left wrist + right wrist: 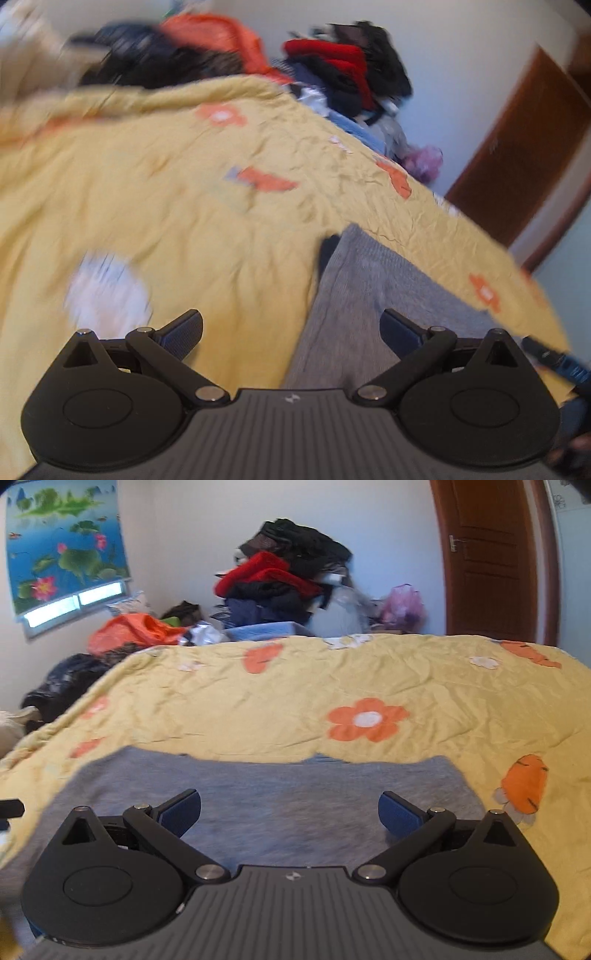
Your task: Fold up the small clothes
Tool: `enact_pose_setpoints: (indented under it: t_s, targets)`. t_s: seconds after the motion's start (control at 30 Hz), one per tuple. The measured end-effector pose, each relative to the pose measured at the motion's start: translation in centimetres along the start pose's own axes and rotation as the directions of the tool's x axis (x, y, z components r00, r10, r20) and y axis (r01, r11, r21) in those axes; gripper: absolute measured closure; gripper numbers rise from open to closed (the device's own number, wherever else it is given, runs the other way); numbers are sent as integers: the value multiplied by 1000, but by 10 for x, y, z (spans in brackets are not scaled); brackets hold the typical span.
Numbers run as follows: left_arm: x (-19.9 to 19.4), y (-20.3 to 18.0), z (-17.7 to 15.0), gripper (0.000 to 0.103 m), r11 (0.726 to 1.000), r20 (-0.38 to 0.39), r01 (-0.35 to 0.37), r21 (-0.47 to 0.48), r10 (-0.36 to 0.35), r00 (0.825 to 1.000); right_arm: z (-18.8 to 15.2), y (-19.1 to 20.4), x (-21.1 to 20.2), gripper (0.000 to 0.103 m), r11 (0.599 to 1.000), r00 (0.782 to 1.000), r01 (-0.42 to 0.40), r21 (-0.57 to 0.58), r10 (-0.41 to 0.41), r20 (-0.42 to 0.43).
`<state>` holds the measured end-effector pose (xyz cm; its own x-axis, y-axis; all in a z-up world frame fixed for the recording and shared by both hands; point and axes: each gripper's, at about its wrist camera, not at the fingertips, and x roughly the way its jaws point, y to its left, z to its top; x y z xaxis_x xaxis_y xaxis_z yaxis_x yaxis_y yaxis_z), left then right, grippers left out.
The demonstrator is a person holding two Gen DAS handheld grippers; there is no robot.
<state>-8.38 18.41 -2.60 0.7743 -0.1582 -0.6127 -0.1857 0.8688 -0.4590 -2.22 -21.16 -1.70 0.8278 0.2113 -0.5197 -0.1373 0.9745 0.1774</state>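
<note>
Left gripper point(291, 332): jaws spread wide, grasping nothing, poised above left edge of grey knit garment point(354, 295); view tilted and blurred. Right gripper point(290, 812): jaws likewise released, empty, poised over middle of same garment point(266, 797). Garment lies flat on yellow flower-print bed cover point(295, 686), near bed's near edge. Beyond bed's far edge: heap of red and black clothes point(284, 576), orange bag point(136, 631), brown wooden door point(491, 557). Lotus-print blind point(62, 542) on left wall.
</note>
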Motion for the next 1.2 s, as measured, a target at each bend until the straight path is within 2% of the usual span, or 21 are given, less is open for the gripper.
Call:
enact_pose_setpoints:
  t_s: [0.1,0.2,0.27,0.33,0.4,0.43,0.53,0.6,0.63,0.67,0.7,0.73,0.83,0.87,0.9,0.93,1.0,1.03,1.1,1.13,1.2]
  targets:
    - [-22,23,-23,0,989,-35,49,-142,-55,998,-4,17,-13,0,997,997,-75,5,75,1]
    - [-26,37,-35,0,954,-43,148,-259,-164,985,-4,31,-16,0,990,990,-141,31,142,-24]
    - [-24,39,-35,0,935,-41,171,-312,-193,980,-3,42,-15,0,986,985,-167,28,168,-34]
    - [-16,40,-33,0,897,-56,236,-373,-276,960,-3,52,-17,0,982,982,-187,16,187,-37]
    - [-8,41,-32,0,842,-59,297,-450,-360,931,-1,58,-19,0,978,977,-208,19,209,-39]
    - [-5,40,-30,0,837,-62,302,-457,-369,927,0,61,-21,0,976,975,-216,18,216,-40]
    - [6,37,-32,1,843,-104,269,-467,-354,930,2,67,-25,0,973,973,-229,11,229,-38]
    - [7,33,-32,1,852,-97,261,-453,-339,936,4,69,-25,0,971,970,-238,19,239,-43]
    - [7,32,-33,4,857,-93,254,-448,-328,940,5,69,-24,0,970,969,-242,28,243,-51]
    - [7,30,-33,20,864,-88,235,-445,-304,949,6,70,-22,0,969,967,-246,36,248,-59]
    - [9,29,-33,30,879,-105,204,-431,-274,956,7,71,-19,0,967,965,-250,45,253,-67]
    - [13,26,-33,48,893,-124,184,-410,-254,959,8,71,-17,0,966,963,-254,55,257,-74]
    - [15,20,-32,56,912,-139,172,-373,-238,961,16,76,-10,0,957,954,-279,75,285,-93]
    - [17,19,-32,81,918,-148,159,-363,-226,963,19,79,-7,0,955,950,-286,79,294,-107]
    - [20,16,-32,92,930,-173,130,-343,-198,965,23,82,-2,0,952,945,-295,81,304,-125]
    - [23,13,-33,95,941,-190,93,-324,-161,968,28,87,3,0,948,938,-307,80,316,-145]
    - [20,5,-33,95,959,-175,73,-273,-124,977,37,99,14,0,939,920,-336,70,343,-189]
    - [14,-4,-33,95,974,-156,60,-218,-96,983,42,106,21,0,936,911,-347,63,352,-216]
    - [-3,-35,-35,96,998,-82,59,-4,-60,995,51,121,35,1,930,889,-365,54,365,-275]
    - [-10,-50,-38,96,993,-50,69,93,-64,997,55,128,42,1,922,875,-383,53,380,-300]
    - [-19,-75,-46,96,966,-15,86,245,-85,996,63,145,56,3,905,836,-422,53,411,-364]
